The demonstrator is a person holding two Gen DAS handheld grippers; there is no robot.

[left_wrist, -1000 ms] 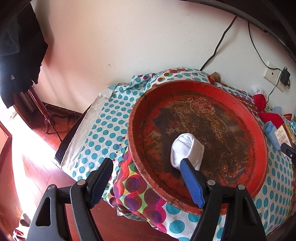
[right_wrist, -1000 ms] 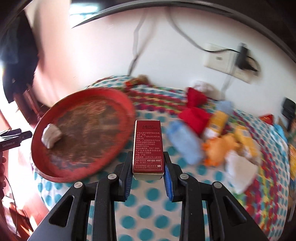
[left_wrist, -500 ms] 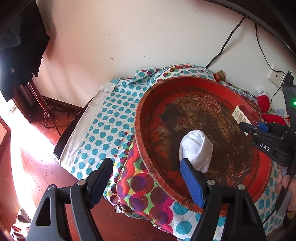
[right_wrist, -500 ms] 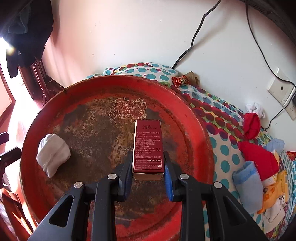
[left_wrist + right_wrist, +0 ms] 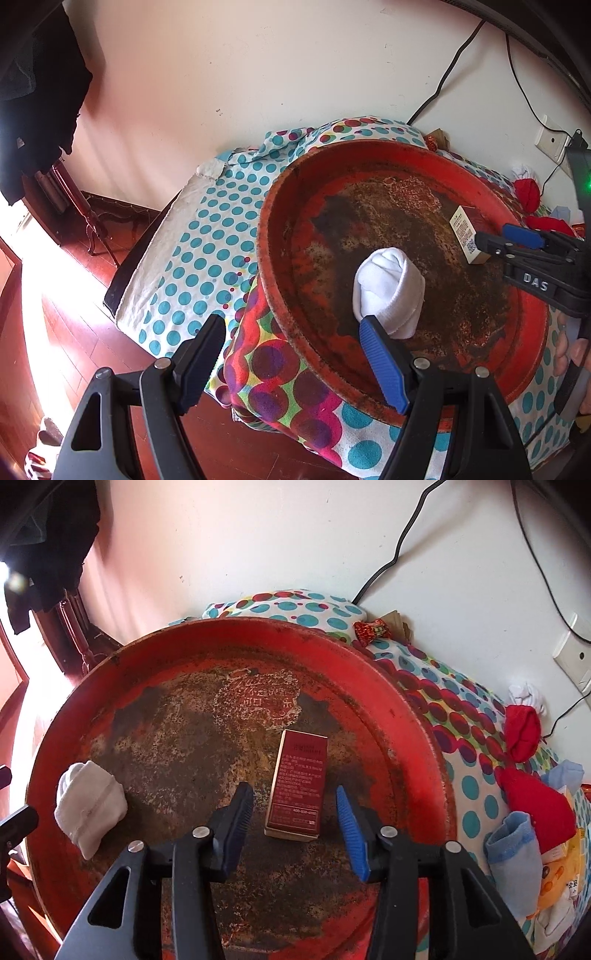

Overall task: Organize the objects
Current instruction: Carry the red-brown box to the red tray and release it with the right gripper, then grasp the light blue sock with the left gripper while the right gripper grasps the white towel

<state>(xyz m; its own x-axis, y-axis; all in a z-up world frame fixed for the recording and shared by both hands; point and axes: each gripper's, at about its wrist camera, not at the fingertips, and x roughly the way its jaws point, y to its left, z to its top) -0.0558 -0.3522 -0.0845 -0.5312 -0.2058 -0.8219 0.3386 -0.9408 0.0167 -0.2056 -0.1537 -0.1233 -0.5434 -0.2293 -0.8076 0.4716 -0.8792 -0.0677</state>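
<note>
Counter: covered by a dotted cloth [image 5: 476, 786], set against a white wall; it carries everything below.
Tray [image 5: 406, 716]: large, round and red, its floor worn dark. In the left wrist view its near rim [image 5: 369, 398] appears to reach the cloth's draped edge.
Pile to sort: red, blue and white socks [image 5: 535, 805] and yellow packets lie on the cloth beside the tray, outside it.
White sock [image 5: 388, 291]: rolled, resting on the tray floor near its left side.
Box [image 5: 297, 786]: dark red, lying flat on the tray floor right of centre, well apart from the white sock.
Right gripper [image 5: 293, 819]: jaws opening, standing clear of both long sides of the box, which lies between them unheld.
Left gripper [image 5: 291, 358]: jaws spread wide and empty; one fingertip [image 5: 384, 365] overlaps the white sock in the picture, and contact cannot be judged.
Hand pose: both grippers point steeply down at the tray; fingers [image 5: 569, 354] of the right hand show on its handle at the picture's edge.
Risk, box: a withdrawal that is not straight back could catch a jaw on the box and slide or tip it.
Risk, tray: a downward push on the near rim might tilt the tray toward the floor.
Risk, sock: the left jaw could nudge the roll and loosen it.
</note>
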